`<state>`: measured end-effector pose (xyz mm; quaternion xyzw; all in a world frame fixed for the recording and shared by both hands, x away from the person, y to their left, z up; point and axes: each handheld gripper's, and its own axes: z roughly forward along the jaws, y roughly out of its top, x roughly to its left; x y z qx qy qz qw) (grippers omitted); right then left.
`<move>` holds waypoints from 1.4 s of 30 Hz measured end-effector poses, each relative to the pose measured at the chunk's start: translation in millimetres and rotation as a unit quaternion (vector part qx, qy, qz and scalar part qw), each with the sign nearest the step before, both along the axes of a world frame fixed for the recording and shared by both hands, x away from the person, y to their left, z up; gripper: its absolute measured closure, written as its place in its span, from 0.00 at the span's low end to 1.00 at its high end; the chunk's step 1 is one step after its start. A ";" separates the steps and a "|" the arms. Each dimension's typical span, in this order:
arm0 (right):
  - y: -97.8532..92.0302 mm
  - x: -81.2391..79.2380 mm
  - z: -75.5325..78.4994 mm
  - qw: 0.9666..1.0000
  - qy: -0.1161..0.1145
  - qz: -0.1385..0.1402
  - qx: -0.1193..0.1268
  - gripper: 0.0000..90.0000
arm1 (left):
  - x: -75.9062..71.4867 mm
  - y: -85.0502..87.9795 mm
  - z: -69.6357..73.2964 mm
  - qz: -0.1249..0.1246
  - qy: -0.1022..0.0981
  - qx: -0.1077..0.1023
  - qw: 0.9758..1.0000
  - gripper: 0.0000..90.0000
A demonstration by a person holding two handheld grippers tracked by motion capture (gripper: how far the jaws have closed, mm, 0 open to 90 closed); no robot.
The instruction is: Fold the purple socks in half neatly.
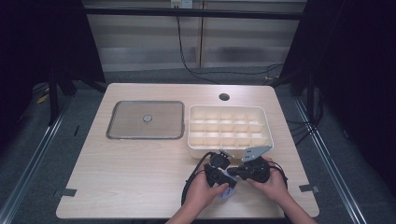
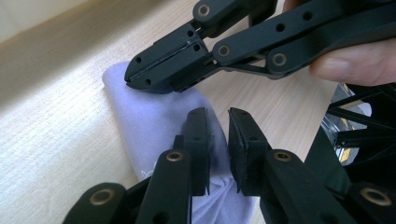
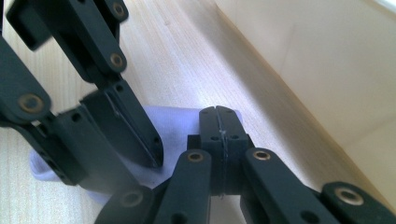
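Left hand-held gripper (image 2: 217, 116): jaws slightly parted, standing over a pale lilac cloth (image 2: 154, 121) with a fold of it between them; pads not seen pressing on it. Right hand-held gripper (image 3: 218, 114): jaws fully closed, tips meeting at the cloth's edge; whether fabric is pinched cannot be told. The cloth lies bunched on the wooden surface (image 1: 140, 163) at its near edge, in front of the cream compartment tray (image 1: 229, 144) (close beside it). A grey lidded container (image 1: 126, 133) sits left of the tray, well apart from both hands
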<state>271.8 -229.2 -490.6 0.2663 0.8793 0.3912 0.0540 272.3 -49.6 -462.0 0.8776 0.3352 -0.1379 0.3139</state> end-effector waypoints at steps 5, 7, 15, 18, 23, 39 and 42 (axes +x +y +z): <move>-0.1 -0.2 -0.1 1.000 0.000 -0.001 0.001 1.00 | 0.9 5.4 7.6 0.002 -0.006 -0.011 1.000 0.85; -0.3 -0.3 -0.1 1.000 -0.002 0.000 0.000 1.00 | 2.3 9.5 11.2 0.008 -0.007 -0.017 1.000 0.85; -0.1 -0.6 0.0 1.000 0.001 -0.002 0.002 1.00 | 0.6 14.3 2.8 0.009 0.000 -0.007 1.000 0.86; 0.5 -1.2 0.0 1.000 0.002 -0.002 0.000 1.00 | -2.8 13.0 -5.0 0.007 0.003 -0.005 1.000 0.87; 2.2 -1.7 0.1 1.000 -0.003 0.001 0.001 1.00 | -7.7 11.1 -8.9 -0.001 -0.012 0.009 1.000 0.92; 4.0 0.6 2.0 1.000 -0.016 -0.011 -0.006 1.00 | -7.5 4.0 -11.9 0.003 -0.039 0.017 0.999 0.99; 1.7 0.2 7.7 1.000 -0.016 -0.013 0.009 1.00 | -7.6 5.2 -12.1 0.003 -0.038 0.016 0.999 0.99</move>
